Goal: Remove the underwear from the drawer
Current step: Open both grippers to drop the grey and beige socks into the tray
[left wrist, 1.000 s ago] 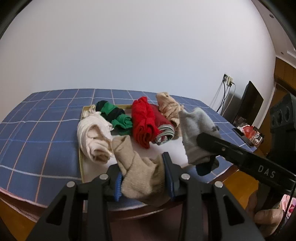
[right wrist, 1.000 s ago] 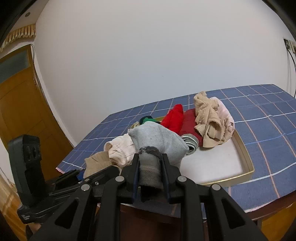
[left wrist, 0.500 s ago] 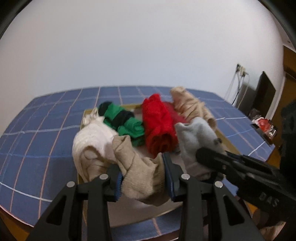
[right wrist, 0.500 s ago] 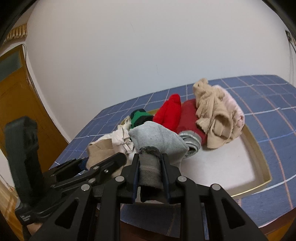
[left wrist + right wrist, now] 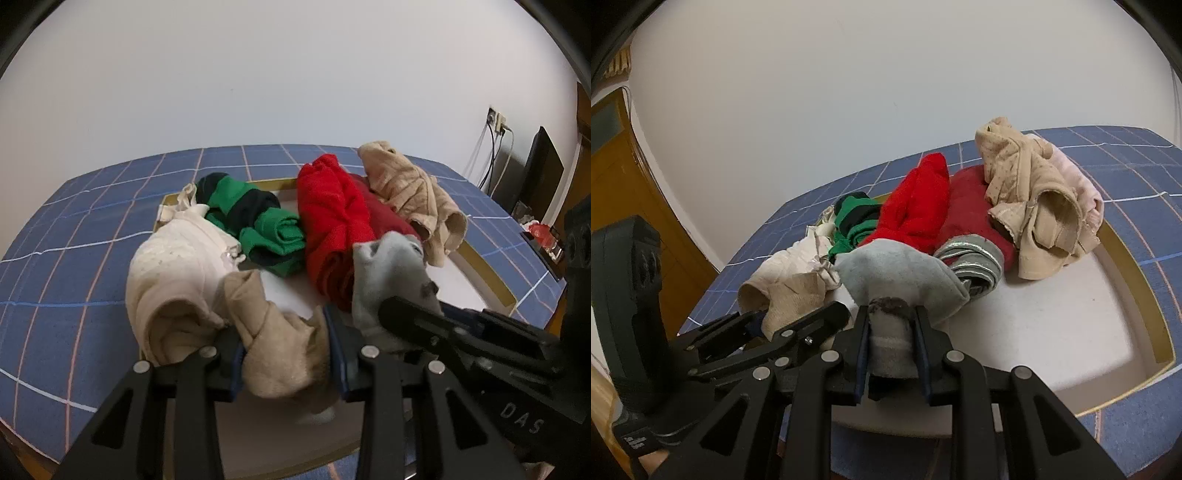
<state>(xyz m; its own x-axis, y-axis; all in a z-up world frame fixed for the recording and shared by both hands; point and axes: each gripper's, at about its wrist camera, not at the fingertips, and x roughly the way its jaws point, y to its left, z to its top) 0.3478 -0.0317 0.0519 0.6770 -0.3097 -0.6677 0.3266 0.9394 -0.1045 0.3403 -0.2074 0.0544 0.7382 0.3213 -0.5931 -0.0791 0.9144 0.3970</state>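
- Your left gripper (image 5: 284, 354) is clenched on a tan piece (image 5: 280, 350), bunched between the blue pads at the near edge of the tray (image 5: 487, 277).
- Your right gripper (image 5: 892, 354) is clamped on a grey piece (image 5: 901, 273), its dark-edged cuff squeezed between the jaws. The two grippers sit just beside each other, the right one crossing in front of the left camera.
- Both held pieces look lifted off the tray floor, but their far ends hang close to the pile, and I cannot tell whether they are fully free of it.
- Behind the tan piece lies a cream garment (image 5: 177, 280), touching it and spilling over the tray's left rim.
- Mid-tray, left to right: a green and black roll (image 5: 266, 225), a red piece (image 5: 336, 221), and a darker red one with a grey striped waistband (image 5: 975, 258) beside it.
- Farthest right, a beige bundle (image 5: 1027, 206) rests on something pale pink (image 5: 1082, 188).
- The tray stands on a blue checked cloth (image 5: 74, 229) over the table.
- Progress, as I judge it: two pieces are gripped and on the way out, none is seen set down outside, and at least five remain in the tray. You are early in the job.
- Next you carry both pieces clear and put them on the cloth; watch that the cream garment does not drag along with the tan one.
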